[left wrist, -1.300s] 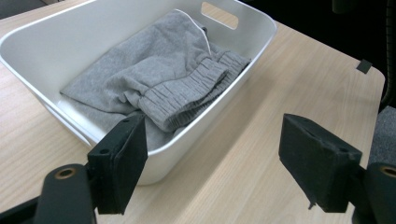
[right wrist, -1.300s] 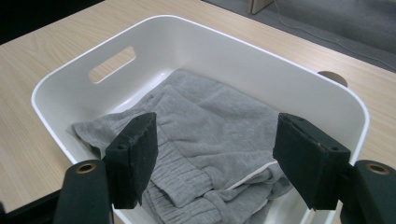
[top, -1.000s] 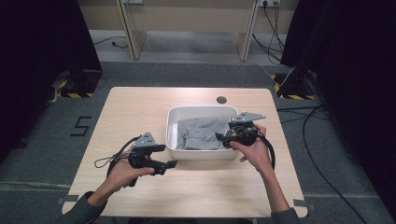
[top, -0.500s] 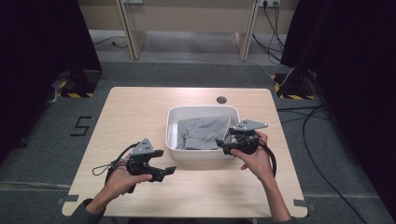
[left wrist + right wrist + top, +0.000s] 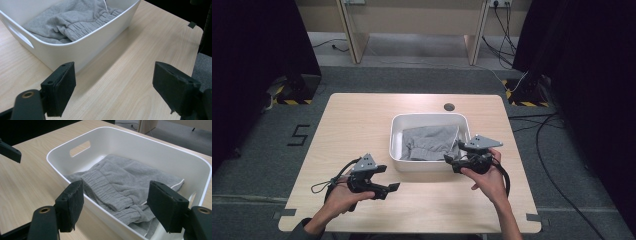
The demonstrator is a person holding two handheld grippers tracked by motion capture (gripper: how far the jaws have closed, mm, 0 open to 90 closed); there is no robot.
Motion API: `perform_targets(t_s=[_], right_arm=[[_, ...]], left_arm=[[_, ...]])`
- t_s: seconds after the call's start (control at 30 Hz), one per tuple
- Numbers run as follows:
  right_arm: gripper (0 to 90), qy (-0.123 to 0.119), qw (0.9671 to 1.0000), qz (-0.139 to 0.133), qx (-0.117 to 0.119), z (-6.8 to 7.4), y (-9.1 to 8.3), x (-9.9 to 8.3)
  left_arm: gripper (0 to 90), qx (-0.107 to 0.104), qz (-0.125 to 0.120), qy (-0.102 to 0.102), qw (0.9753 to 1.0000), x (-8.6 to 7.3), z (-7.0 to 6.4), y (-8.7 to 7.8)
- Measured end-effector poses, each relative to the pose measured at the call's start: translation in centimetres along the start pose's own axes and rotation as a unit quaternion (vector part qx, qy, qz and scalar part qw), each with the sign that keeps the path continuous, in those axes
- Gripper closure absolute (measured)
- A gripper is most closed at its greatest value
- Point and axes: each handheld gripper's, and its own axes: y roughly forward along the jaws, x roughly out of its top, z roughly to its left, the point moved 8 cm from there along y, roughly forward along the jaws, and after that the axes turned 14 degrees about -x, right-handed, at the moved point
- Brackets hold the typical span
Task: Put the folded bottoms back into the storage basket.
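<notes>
The grey sweatpants (image 5: 125, 185) lie crumpled inside the white tub (image 5: 398, 150) on the bench (image 5: 362, 125). Both claws, left (image 5: 388, 189) and right (image 5: 451, 161), are held apart and empty. The tub rim could be clipped, and the tub shoved, if the right claw is lowered carelessly.

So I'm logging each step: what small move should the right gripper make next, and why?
Probably dip the right gripper into the white bin onto the grey garment: its jaws are open at the near rim, holding nothing.
</notes>
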Motion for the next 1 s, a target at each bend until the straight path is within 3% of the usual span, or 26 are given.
perform_targets(t_s=[0.37, 0.53, 0.8, 1.0], right_arm=[[30.4, 0.011, 0.9998, -0.017, 0.002, 0.5, -1.2, -1.2], [31.4, 0.025, 0.9992, -0.033, 0.002, 0.3, -1.8, -1.6], [31.6, 0.026, 0.9993, -0.028, -0.001, 0.4, -2.3, -2.8], [32.1, 0.039, 0.9987, -0.034, -0.004, 0.3, -2.7, -3.7]], left_arm=[[18.4, -0.004, -0.004, -0.006, 1.0000, -1.1, 0.0, 0.2], [18.4, 0.006, -0.005, -0.002, 1.0000, -1.2, -0.1, 0.0], [18.4, 0.008, -0.024, -0.008, 0.9997, -1.9, 0.2, 0.0], [18.4, 0.014, -0.017, -0.013, 0.9997, -2.8, 0.8, 0.0]])
